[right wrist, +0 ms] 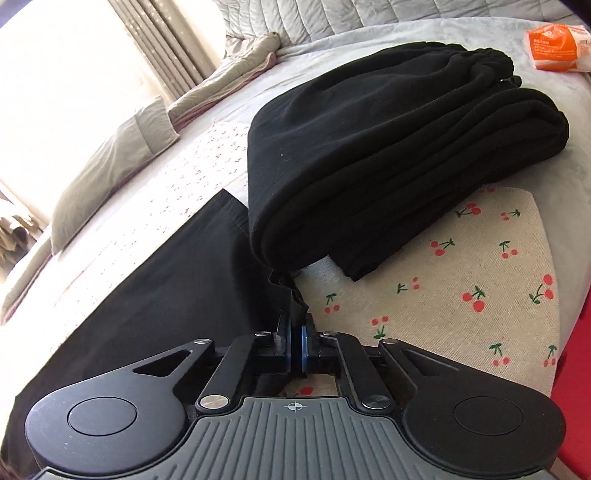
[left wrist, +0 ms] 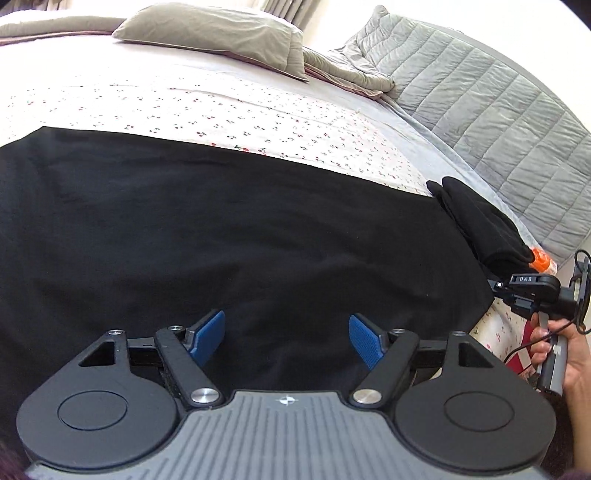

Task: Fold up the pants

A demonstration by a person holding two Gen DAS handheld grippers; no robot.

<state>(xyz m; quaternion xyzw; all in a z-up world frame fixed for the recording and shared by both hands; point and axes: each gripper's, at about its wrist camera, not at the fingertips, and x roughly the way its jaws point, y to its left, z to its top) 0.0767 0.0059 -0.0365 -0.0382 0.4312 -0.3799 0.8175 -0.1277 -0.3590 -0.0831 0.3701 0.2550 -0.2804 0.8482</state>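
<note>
The left gripper (left wrist: 286,338) hovered wide over the black pants (left wrist: 221,229) spread on the bed (left wrist: 221,107). The right gripper (right wrist: 295,350) pinched the pants' edge at three o'clock; folded black garments (right wrist: 388,177) lay beyond, at one o'clock.

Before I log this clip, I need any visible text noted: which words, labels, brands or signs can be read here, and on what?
"DAS": white letters on the black body of the right gripper, seen from the left wrist view.
Orange and white packet on the bed: carries print, but too small and blurred to read.
Crosshair mark, not text, on the grey housing behind the left gripper.
Folded black pants: no label visible.
</note>
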